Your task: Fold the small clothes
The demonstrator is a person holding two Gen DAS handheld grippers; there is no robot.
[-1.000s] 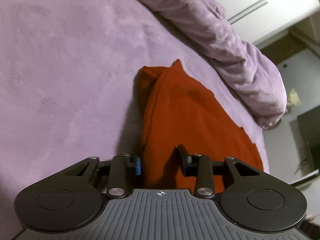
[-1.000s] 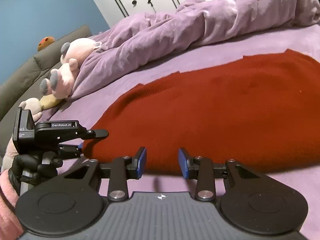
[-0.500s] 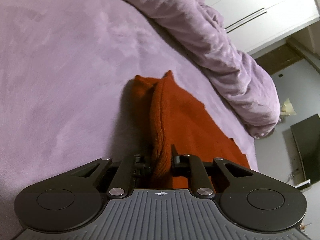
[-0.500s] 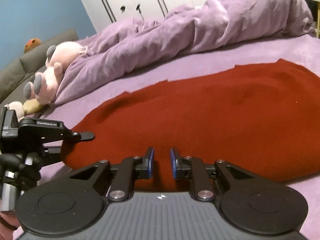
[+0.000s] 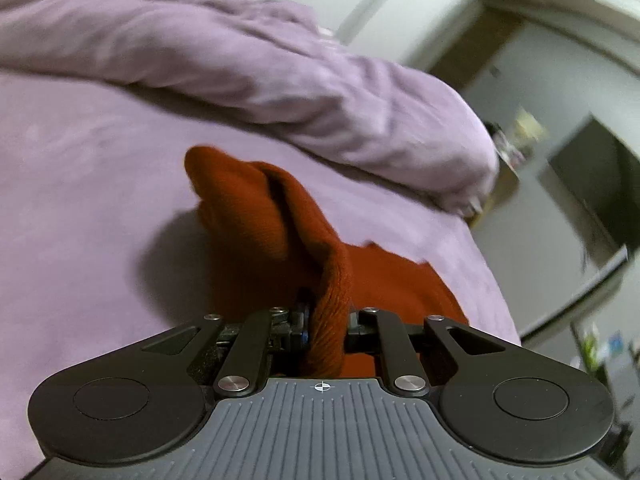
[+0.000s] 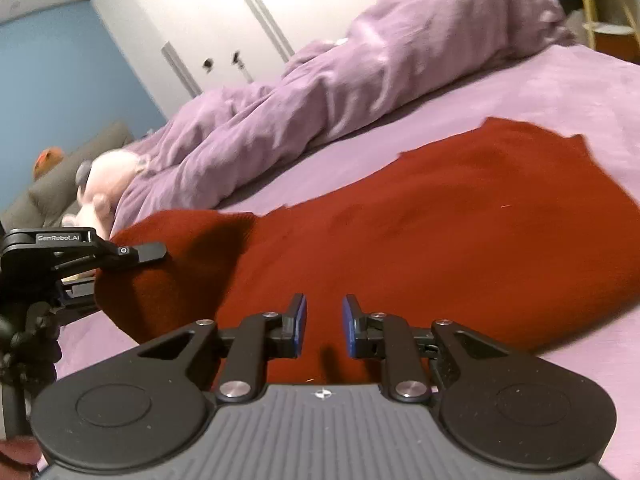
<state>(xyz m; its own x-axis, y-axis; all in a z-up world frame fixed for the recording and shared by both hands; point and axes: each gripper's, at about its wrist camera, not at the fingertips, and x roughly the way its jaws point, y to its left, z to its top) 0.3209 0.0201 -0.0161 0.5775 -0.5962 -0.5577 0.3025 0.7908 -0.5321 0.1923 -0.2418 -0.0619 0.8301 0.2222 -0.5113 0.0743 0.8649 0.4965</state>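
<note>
Lilac bedding covers the bed (image 6: pixel 560 92), with a rumpled duvet (image 6: pixel 320 92) along its far side. On it lies a red knit garment (image 6: pixel 460 220). The left gripper (image 5: pixel 326 320) is clenched on a raised fold of it, lifting that end. The right gripper (image 6: pixel 324 326) hovers parted over the near edge, gripping nothing.

Since one second ago, the left gripper (image 5: pixel 326 326) has closed from an open stance onto a bunched edge of the red garment (image 5: pixel 260 216) and raised that end clear of the purple bed cover (image 5: pixel 80 184). The right gripper (image 6: pixel 324 326) narrowed half a second ago and has since reopened over the garment's near edge, gripping nothing.
</note>
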